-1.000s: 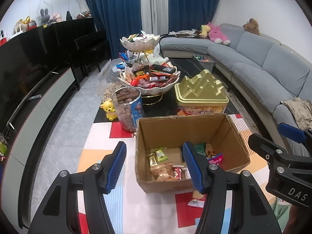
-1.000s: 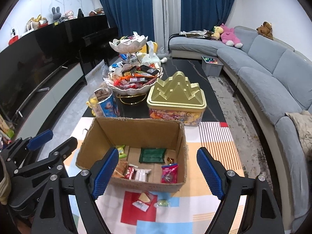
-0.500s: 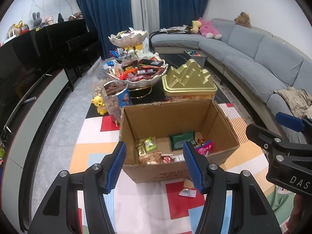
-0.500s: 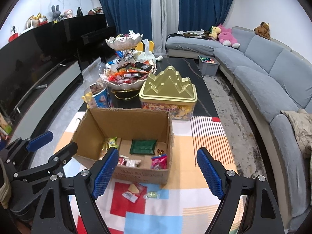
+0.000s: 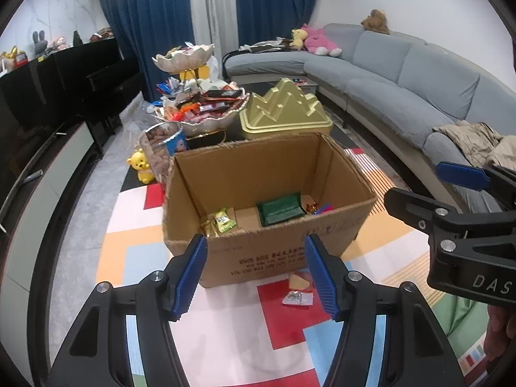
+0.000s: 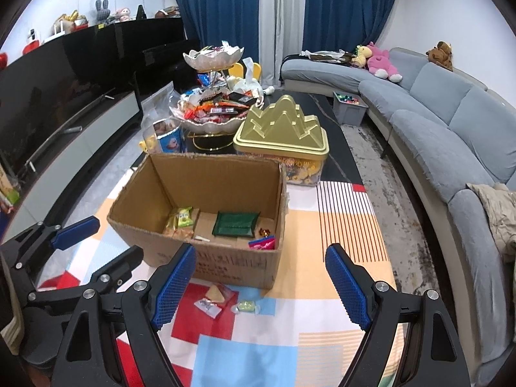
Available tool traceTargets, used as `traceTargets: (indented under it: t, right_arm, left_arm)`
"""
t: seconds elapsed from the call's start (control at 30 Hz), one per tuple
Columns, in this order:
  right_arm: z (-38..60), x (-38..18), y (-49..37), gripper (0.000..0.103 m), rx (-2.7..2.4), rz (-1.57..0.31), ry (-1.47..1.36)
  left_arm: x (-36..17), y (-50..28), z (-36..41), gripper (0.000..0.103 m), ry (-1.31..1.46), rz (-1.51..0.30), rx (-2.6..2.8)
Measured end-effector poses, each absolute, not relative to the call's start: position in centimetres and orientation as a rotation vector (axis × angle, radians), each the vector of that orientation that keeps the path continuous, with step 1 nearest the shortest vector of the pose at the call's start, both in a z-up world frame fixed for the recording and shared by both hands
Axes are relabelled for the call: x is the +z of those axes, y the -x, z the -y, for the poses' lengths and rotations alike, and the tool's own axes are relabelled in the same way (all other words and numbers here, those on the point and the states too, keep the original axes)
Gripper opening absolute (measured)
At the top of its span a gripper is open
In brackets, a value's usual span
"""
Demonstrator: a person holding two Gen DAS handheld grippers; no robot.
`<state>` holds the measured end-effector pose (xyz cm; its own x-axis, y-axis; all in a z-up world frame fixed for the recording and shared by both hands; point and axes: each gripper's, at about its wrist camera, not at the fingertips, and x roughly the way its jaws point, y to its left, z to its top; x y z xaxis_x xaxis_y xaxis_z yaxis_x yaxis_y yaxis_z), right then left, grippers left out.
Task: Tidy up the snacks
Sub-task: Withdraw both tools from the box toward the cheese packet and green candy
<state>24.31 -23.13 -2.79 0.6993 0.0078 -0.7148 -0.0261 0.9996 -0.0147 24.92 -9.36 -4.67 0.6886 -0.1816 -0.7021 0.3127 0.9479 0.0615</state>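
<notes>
While both tools hang released, left tool [image 5: 254, 272] and right tool [image 6: 260, 285] should each pinch one loose snack packet [image 6: 209, 304] and drop it inside the cardboard box [image 6: 225, 264].

Both wrist views look steeply down, close above the shared cardboard box [image 5: 267, 193].

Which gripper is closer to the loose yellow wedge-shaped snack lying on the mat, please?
Left. The left gripper frames the yellow wedge snack beside its right finger; the right gripper sits further right.
</notes>
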Motion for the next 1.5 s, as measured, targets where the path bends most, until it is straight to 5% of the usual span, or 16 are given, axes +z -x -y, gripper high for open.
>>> traceTargets:
  t: [1.5]
  right_arm:
    - [24.5,-16.5,-24.9,0.083,0.097,-0.970,0.060]
  left_arm:
    - [-18.4,-24.4,13.5,0.065,-0.369,-0.811,-0.490]
